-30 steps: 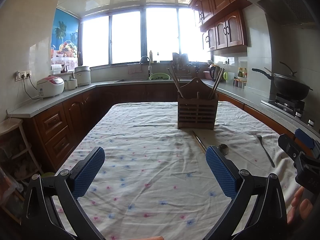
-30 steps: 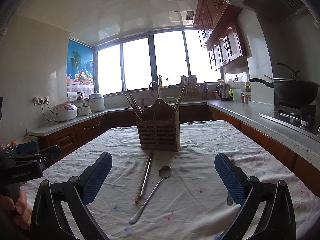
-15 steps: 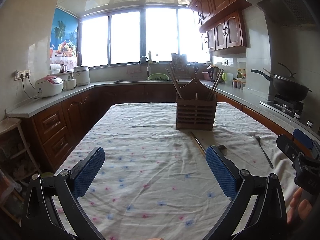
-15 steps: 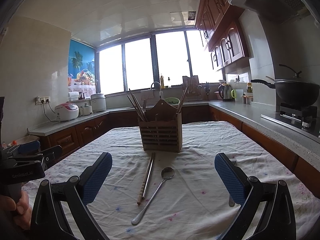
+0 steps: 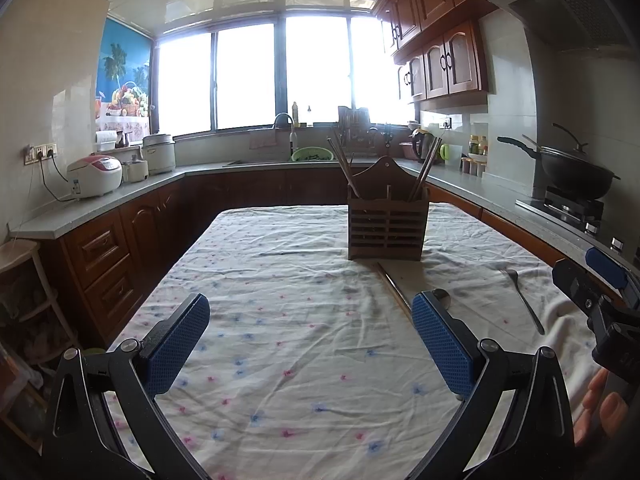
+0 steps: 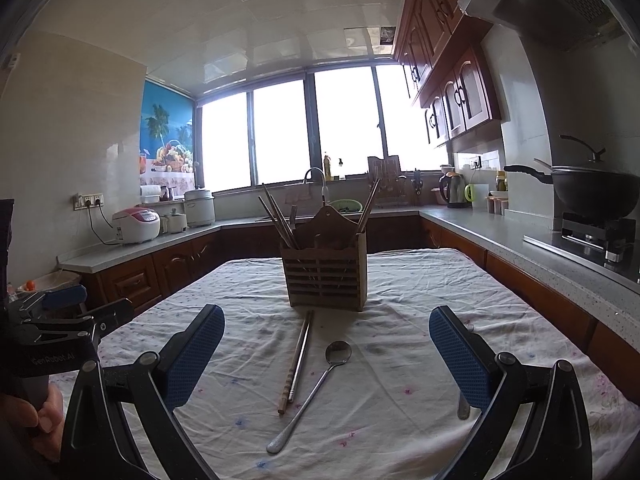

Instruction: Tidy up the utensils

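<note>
Black-framed left gripper (image 5: 310, 336), right gripper (image 6: 326, 346); blue dimpled pads (image 6: 460, 364), silver screws

Blown-out window (image 5: 280, 76) backlight, fisheye-warped edges

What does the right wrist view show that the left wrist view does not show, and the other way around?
Only the right wrist view shows the spoon whole, handle to bowl, and the full length of the chopsticks beside it.

Only the left wrist view shows the fork clearly, lying alone toward the stove side; in the right view a finger pad hides most of it.

Both show the wooden utensil holder standing on the flowered tablecloth with chopsticks already in it, and both grippers, left gripper and right gripper, open and empty.
</note>
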Tool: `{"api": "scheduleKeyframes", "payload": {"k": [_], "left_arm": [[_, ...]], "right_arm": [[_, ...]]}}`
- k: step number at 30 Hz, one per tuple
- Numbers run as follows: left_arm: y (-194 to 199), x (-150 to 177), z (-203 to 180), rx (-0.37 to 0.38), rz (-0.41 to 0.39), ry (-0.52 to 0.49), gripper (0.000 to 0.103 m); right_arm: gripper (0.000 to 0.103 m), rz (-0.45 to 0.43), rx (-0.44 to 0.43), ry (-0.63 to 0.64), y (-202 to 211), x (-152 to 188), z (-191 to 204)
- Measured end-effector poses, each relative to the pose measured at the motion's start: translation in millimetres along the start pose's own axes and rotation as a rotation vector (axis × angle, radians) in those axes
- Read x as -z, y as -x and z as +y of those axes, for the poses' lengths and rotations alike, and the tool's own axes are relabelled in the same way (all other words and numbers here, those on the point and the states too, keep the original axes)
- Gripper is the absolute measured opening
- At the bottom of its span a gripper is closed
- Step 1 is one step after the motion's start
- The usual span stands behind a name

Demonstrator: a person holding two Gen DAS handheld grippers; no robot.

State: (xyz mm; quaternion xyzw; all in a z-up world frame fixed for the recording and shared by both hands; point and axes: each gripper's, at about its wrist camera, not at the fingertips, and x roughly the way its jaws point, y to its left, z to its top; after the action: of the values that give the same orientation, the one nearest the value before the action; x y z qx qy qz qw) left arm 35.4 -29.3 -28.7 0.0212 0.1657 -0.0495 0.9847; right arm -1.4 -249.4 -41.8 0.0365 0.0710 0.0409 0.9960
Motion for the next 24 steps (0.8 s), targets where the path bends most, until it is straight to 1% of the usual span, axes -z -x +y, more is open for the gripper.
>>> {"api": "scheduleKeyframes", "payload": {"k": [24], "left_arm": [[1.3, -1.6, 1.1, -0.001, -0.007, -0.002, 0.103]], "right_arm": [[0.103, -0.004, -0.007, 0.010, 2.2, -2.5, 2.4]]}}
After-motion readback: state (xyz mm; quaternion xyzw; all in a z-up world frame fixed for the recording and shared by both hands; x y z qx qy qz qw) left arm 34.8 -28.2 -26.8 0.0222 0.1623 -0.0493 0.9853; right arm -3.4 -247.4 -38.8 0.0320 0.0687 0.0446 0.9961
